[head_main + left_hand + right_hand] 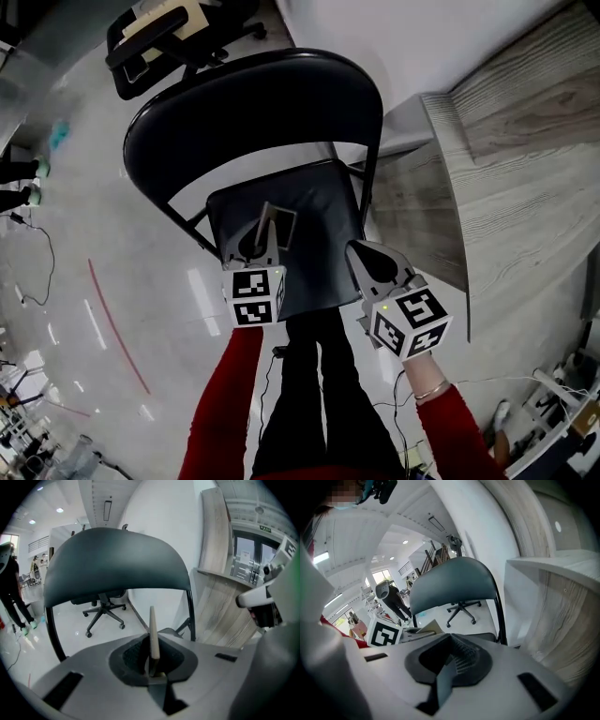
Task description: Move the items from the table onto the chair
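Note:
A black folding chair [281, 103] stands in front of me, its seat [323, 234] under both grippers. My left gripper [255, 246] is shut on a thin flat tan card [274, 225], held above the seat's left half. In the left gripper view the card [153, 639] stands edge-on between the jaws of the left gripper [153, 667], with the chair's backrest [112, 559] behind it. My right gripper [367, 261] hovers over the seat's right front edge, shut and holding nothing; the right gripper view shows the right gripper [452, 660] with the jaws together, and the card [431, 627] at its left.
A grey wood-grain counter [506, 141] stands close to the chair's right side. A black office chair [169, 33] is on the shiny floor beyond. A person in dark clothes [11, 592] stands far left. My own legs [319, 394] are below the seat.

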`<state>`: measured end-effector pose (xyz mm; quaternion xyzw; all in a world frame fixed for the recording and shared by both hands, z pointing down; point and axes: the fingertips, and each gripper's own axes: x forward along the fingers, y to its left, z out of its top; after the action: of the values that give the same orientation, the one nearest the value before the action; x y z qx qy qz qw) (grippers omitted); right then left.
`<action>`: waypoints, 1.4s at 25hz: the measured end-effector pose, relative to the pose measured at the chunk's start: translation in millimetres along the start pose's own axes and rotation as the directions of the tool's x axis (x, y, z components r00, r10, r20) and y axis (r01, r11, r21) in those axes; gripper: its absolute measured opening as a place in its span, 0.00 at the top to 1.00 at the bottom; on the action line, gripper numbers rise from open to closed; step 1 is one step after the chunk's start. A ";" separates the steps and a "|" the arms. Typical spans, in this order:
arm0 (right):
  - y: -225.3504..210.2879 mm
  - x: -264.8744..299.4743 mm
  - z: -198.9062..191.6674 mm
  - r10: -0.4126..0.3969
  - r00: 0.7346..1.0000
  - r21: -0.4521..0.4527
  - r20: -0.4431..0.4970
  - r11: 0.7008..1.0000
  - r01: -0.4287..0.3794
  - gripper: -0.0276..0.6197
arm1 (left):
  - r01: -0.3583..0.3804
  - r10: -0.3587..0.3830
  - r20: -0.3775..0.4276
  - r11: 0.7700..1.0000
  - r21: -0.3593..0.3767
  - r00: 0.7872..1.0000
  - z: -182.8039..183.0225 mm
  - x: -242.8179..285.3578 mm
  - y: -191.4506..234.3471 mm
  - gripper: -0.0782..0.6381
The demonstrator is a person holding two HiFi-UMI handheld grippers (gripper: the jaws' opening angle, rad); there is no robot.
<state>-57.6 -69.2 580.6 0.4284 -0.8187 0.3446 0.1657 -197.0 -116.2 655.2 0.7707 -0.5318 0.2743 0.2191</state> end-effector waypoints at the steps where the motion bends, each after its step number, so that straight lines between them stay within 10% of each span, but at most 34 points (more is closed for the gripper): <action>1: -1.2 2.4 -3.9 0.005 1.000 0.007 -0.003 1.000 -0.005 0.94 | -0.003 0.003 -0.006 1.000 0.008 1.000 -6.7 5.3 -1.6 0.84; 23: 14.4 2.6 -4.0 0.027 1.000 0.055 -0.002 0.998 -0.026 0.94 | -0.008 0.010 -0.092 1.000 0.014 0.996 -48.3 15.0 8.3 0.82; 30: 54.7 -28.2 54.5 0.066 0.990 0.042 0.125 0.997 -0.071 0.94 | 0.012 -0.020 0.097 0.997 0.082 0.995 53.5 -63.4 0.5 0.77; 35: 88.0 -82.8 100.1 0.069 0.973 -0.020 0.219 0.998 -0.067 0.94 | 0.123 -0.162 0.265 0.979 0.160 0.951 145.2 -145.7 -33.3 0.87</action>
<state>-79.1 -56.5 425.7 0.4345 -0.8483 0.2956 0.0650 -179.6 -94.5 448.7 0.8514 -0.4792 0.1846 0.1067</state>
